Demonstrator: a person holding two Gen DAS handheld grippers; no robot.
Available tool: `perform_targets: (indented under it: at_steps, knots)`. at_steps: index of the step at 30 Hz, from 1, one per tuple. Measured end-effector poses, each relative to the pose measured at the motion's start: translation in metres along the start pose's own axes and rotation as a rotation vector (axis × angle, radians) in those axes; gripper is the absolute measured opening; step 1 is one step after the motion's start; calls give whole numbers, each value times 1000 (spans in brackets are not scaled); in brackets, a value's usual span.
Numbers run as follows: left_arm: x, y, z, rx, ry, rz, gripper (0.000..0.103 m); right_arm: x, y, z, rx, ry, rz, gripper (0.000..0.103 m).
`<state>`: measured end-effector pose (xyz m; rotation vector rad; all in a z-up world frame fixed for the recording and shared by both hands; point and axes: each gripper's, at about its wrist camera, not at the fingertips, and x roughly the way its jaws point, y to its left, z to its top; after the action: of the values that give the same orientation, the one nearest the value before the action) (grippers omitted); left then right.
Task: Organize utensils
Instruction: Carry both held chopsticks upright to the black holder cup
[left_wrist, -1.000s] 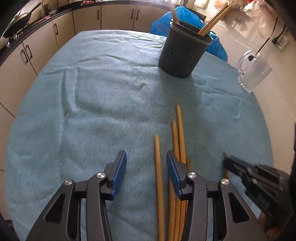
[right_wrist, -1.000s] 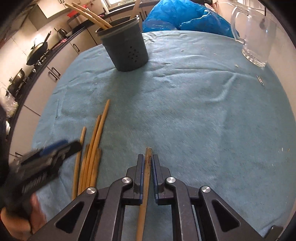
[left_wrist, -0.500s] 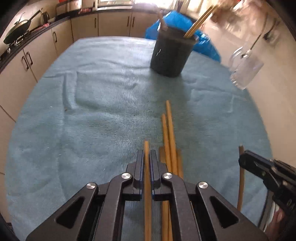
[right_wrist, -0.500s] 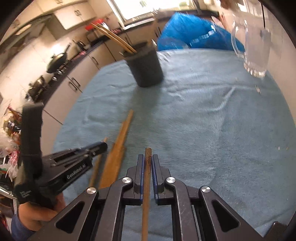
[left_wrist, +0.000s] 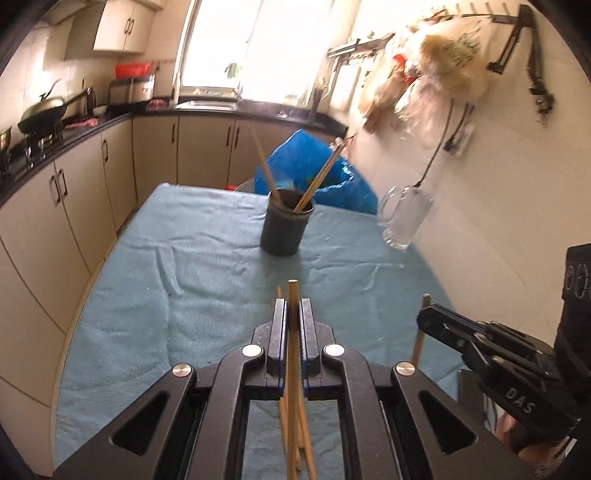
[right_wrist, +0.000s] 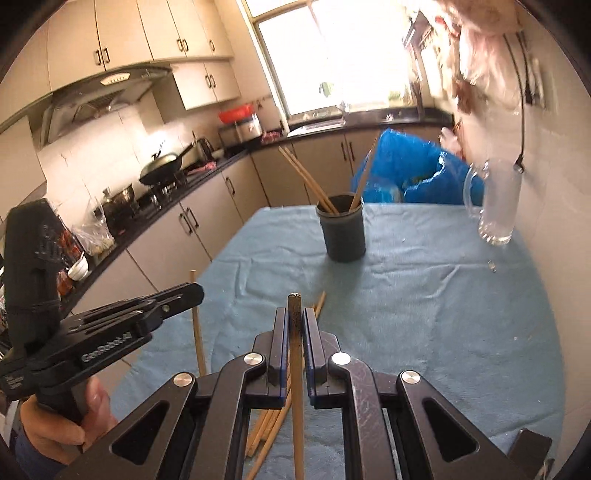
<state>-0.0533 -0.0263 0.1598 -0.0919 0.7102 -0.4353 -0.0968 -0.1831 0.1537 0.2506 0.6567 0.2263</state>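
Note:
My left gripper (left_wrist: 293, 317) is shut on a wooden chopstick (left_wrist: 293, 291), held off the teal cloth (left_wrist: 184, 277). My right gripper (right_wrist: 294, 325) is shut on another chopstick (right_wrist: 294, 306) with a dark tip, also lifted. Each gripper shows in the other's view: the right gripper (left_wrist: 428, 317) at the right, the left gripper (right_wrist: 192, 291) at the left. The dark utensil holder (left_wrist: 286, 229) (right_wrist: 343, 232) stands upright ahead of both, with a few chopsticks leaning in it. Several loose chopsticks (right_wrist: 273, 421) lie on the cloth under the grippers.
A glass mug (left_wrist: 404, 218) (right_wrist: 496, 206) stands near the table's right edge by the wall. A blue plastic bag (left_wrist: 314, 173) sits behind the holder. Kitchen cabinets and a counter run along the left. A hand (right_wrist: 62, 424) grips the left tool's handle.
The left gripper's jaws shut on one chopstick from the pile. Both grippers then rose and tilted up with their chopsticks, bringing the kitchen and window into view.

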Motion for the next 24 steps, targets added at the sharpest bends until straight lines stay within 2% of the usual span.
perform_targets:
  at_steps: [10,24]
  knots:
    - [-21,-17,-2,33,-38,-1,5,-34,4,-4,3,-66,-23,8]
    - [-43,-28,1,48,-70,3,5,-54,4,-2,10,-107,-15,8]
